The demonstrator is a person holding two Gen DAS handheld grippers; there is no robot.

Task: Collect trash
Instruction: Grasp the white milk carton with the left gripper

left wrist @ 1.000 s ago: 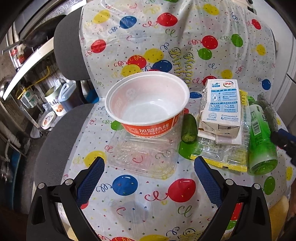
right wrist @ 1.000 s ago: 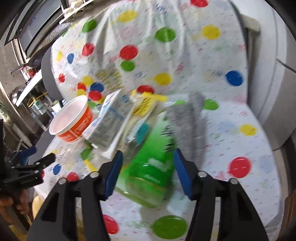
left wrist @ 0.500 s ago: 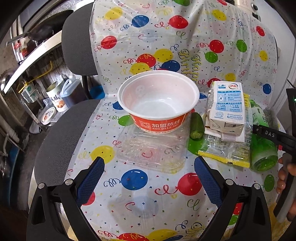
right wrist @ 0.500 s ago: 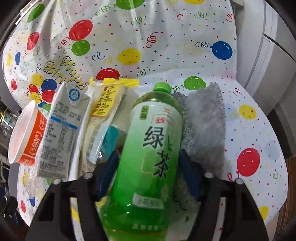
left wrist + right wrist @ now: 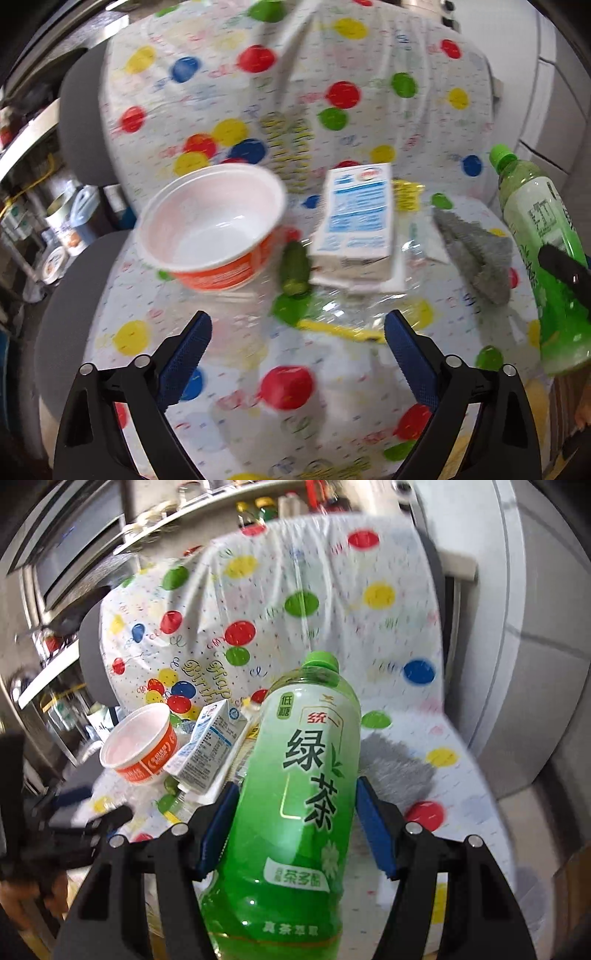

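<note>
1. Green bottle [image 5: 295, 805] pinched in right gripper [image 5: 291, 823], lifted clear of chair's right side.
2. Keep squeeze steady; carry upright to bin.
3. Left gripper [image 5: 297, 354] spread, empty, near bowl [image 5: 210, 229].

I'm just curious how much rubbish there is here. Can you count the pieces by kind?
Green tea bottle, held in the right tongs: 1
Orange-and-white bowl: 1
Milk carton: 1
Clear wrapper with yellow edges: 1
Small green vegetable piece: 1
Grey cloth: 1
Total: 6
</note>
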